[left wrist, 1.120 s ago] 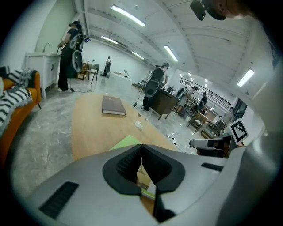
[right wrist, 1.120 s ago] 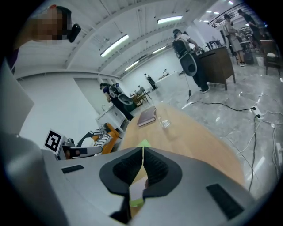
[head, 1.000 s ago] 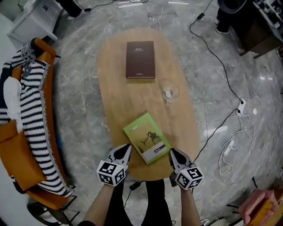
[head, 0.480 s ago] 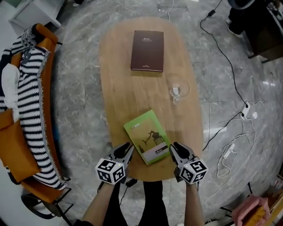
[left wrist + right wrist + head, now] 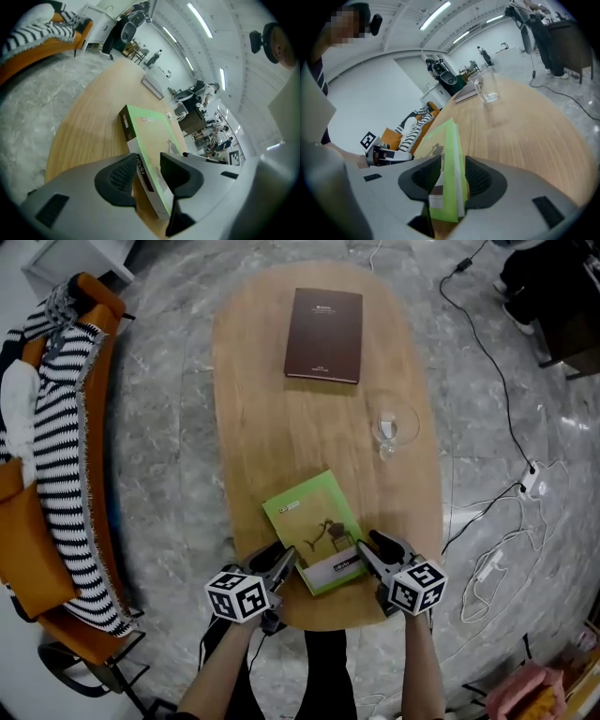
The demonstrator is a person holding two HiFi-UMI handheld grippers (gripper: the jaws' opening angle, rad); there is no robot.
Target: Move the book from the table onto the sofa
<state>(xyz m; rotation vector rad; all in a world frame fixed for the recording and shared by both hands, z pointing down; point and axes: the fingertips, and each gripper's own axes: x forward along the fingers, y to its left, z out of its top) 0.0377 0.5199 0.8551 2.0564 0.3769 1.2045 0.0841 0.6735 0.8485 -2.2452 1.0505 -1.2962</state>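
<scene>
A green book (image 5: 314,531) lies flat on the oval wooden table (image 5: 262,427), near its front end. My left gripper (image 5: 281,561) is at the book's near left corner, and my right gripper (image 5: 367,549) is at its near right corner. In the left gripper view the jaws (image 5: 147,173) are opening with the spine edge of the book (image 5: 150,126) between them. In the right gripper view the jaws (image 5: 452,180) are opening too. The page edge of the book (image 5: 450,154) stands between them with a gap on each side. The orange sofa (image 5: 37,549) is at the left.
A brown book (image 5: 323,322) lies at the table's far end, and a wine glass (image 5: 394,427) stands right of centre. A striped blanket (image 5: 66,456) is draped over the sofa. Cables (image 5: 487,559) trail across the marble floor at the right.
Both grippers have come down to the table at the green book's near corners, and their jaws have gone from shut to open, now straddling its edges. The book has not moved.
</scene>
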